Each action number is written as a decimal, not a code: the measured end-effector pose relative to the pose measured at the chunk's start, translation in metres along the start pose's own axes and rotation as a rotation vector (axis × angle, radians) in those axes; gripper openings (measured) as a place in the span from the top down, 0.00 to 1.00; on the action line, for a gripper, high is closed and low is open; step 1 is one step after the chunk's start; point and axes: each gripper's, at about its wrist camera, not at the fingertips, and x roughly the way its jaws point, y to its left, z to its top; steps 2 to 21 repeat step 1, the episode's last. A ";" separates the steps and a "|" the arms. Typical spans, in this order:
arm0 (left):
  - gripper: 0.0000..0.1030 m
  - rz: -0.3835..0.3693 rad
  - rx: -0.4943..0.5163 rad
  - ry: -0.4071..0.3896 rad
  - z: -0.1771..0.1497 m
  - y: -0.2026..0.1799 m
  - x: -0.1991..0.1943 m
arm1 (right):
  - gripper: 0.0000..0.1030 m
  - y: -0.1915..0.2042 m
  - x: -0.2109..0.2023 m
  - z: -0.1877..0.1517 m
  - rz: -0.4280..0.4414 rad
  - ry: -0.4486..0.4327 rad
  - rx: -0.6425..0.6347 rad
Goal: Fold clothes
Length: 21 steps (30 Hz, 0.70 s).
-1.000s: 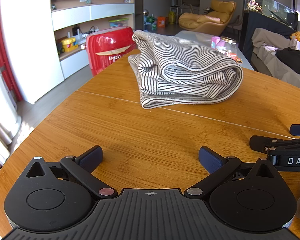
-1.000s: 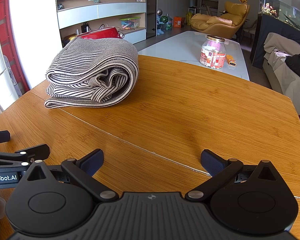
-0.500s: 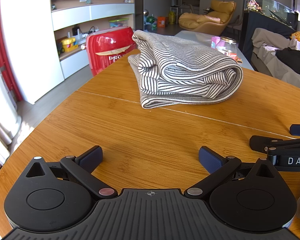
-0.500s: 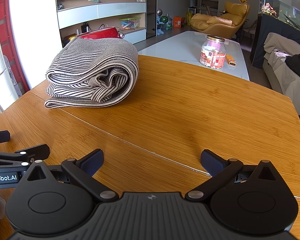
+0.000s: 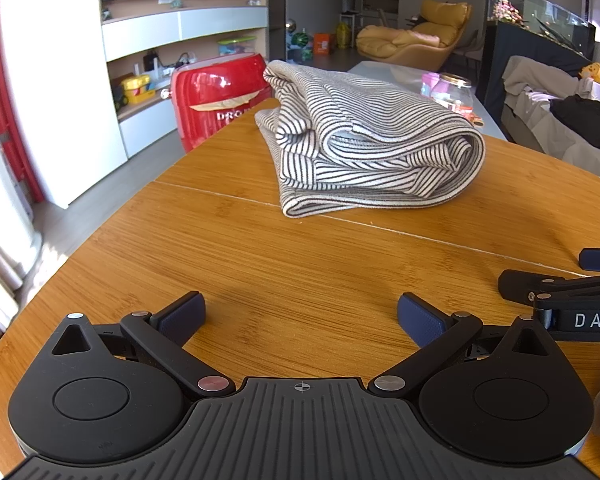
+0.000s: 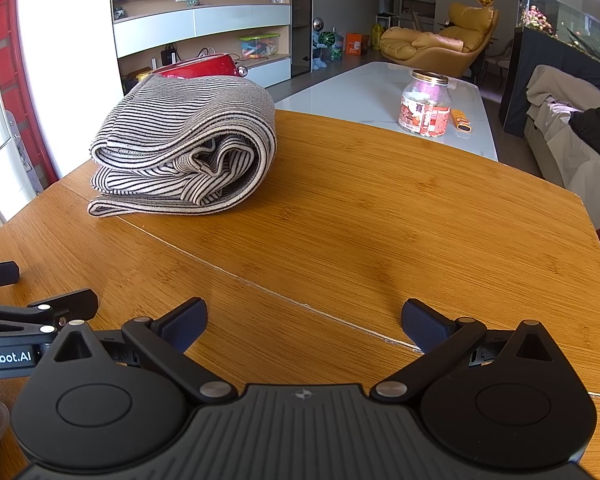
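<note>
Change since earlier frames: nothing had moved — both tongs and the garment sat exactly as they had a second before.
Left tongs: the left tongs rested low over the counter, spread wide, nothing between the blue pads.
Right tongs: the right tongs were likewise spread wide and empty, just beside the left ones; part of each showed at the edge of the other's view.
Garment: the striped garment lay folded into a thick bundle toward the far side of the counter, well apart from both tongs; its rounded fold faced the right side and its loose hems stacked toward the left.
Seam: a pale seam line crossed the counter, and the bundle's bottom layer reached down to it.
Surroundings: a red appliance stood beyond the counter's far edge behind the garment; a glass jar sat on a white table farther off.
Step in hand: judging by the tidy bundle and the idle, parted tongs, the folding looked finished or paused — a rest after the last fold.
Next move: if another fold or squaring-up were wanted, both tongs would have to travel forward across the bare wood to the bundle's near edge, and close on the layered hems together so the stack did not slide or spring apart.
</note>
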 end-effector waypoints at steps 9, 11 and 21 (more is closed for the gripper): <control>0.00 0.000 0.001 0.000 0.000 0.000 0.000 | 0.00 0.000 0.000 0.000 -0.001 0.000 0.000; 0.00 0.000 0.001 0.000 0.000 0.000 0.000 | 0.00 0.000 0.000 0.000 -0.001 0.000 0.000; 0.00 0.000 0.001 0.000 0.000 0.000 0.000 | 0.00 0.000 0.000 0.000 -0.001 0.000 0.000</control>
